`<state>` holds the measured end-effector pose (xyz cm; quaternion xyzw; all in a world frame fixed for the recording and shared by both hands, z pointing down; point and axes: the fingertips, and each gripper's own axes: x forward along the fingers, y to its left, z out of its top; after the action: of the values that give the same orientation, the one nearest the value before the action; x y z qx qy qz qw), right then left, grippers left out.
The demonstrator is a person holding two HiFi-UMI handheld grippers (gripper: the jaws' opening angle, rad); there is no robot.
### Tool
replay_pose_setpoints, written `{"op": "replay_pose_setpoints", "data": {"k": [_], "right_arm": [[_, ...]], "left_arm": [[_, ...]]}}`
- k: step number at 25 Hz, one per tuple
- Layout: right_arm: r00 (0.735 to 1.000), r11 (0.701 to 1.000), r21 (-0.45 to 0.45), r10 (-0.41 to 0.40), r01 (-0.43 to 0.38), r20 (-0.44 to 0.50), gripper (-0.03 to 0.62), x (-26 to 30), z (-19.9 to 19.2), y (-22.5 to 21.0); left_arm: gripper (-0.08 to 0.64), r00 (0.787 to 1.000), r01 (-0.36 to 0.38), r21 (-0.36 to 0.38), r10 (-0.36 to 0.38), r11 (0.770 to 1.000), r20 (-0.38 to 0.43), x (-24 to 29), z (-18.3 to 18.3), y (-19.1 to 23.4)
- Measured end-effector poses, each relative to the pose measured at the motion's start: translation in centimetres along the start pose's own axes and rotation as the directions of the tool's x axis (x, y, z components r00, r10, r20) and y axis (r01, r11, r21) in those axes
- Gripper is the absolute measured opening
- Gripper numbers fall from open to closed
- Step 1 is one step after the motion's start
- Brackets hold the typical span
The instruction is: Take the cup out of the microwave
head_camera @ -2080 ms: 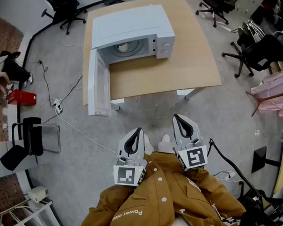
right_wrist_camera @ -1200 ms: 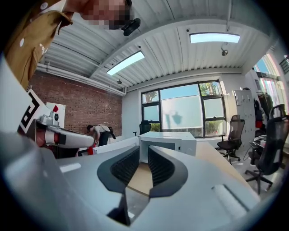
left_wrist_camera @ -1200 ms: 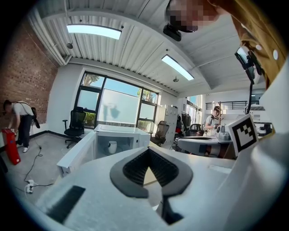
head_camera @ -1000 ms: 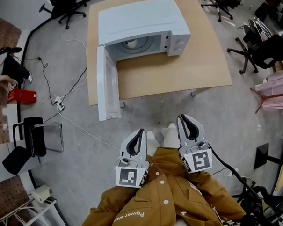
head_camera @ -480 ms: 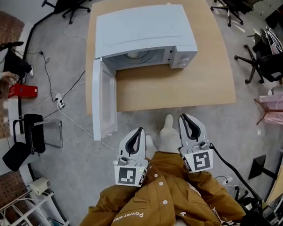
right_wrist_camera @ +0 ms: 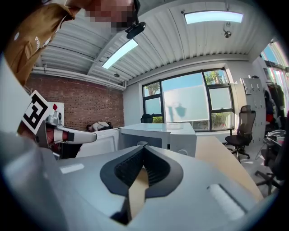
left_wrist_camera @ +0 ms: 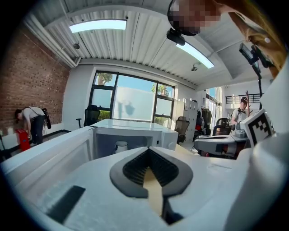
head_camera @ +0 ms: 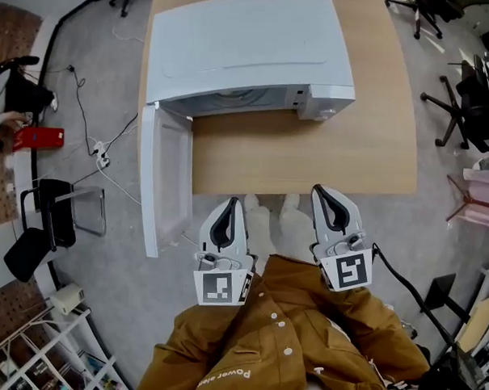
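Note:
The white microwave stands on the wooden table, its door swung open toward the left. In the left gripper view a white cup stands inside the microwave's cavity; the right gripper view shows only the top of the cup. From the head view the microwave's roof hides the cup. My left gripper and right gripper are both shut and empty. They are held side by side at the table's near edge, pointing at the microwave and short of it.
Office chairs stand to the right of the table. Cables and a power strip lie on the floor at the left, next to a black chair. A person bends over by the brick wall.
Both grippers have come forward together, from well back on the floor up to the table's near edge. The microwave looms closer, and its roof now hides the cup in the head view.

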<state>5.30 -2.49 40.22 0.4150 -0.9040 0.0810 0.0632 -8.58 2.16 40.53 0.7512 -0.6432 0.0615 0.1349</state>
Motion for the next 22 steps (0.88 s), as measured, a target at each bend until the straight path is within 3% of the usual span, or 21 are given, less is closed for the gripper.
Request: {"op": "replay_pose_setpoints", "data": {"k": [7, 12, 14, 17, 22], "right_arm": [[0.999, 1.000, -0.027, -0.005, 0.004, -0.044, 0.006, 2.6, -1.3, -0.5], [0.999, 1.000, -0.023, -0.007, 0.006, -0.043, 0.006, 3.6, -0.6, 0.4], [0.999, 1.000, -0.024, -0.001, 0.000, -0.044, 0.006, 4.2, -0.6, 0.9], [0.999, 1.000, -0.015, 0.002, -0.003, -0.038, 0.006, 4.9, -0.6, 1.4], [0.999, 1.000, -0.001, 0.008, -0.009, -0.036, 0.006, 5.6, -1.0, 1.6]], "left_arm": [[0.002, 1.000, 0.023, 0.010, -0.023, 1.000, -0.002, 3.9, -0.5, 1.8], [0.002, 0.996, 0.003, -0.044, 0.000, 0.999, 0.087, 7.3, -0.6, 5.1], [0.127, 0.995, -0.008, -0.036, 0.011, 0.999, 0.097, 9.3, -1.1, 6.6], [0.246, 0.997, -0.028, -0.014, 0.029, 1.000, 0.076, 12.5, -2.2, 8.5], [0.363, 0.997, -0.083, -0.003, 0.083, 0.997, 0.011, 18.5, -5.7, 11.8]]}}
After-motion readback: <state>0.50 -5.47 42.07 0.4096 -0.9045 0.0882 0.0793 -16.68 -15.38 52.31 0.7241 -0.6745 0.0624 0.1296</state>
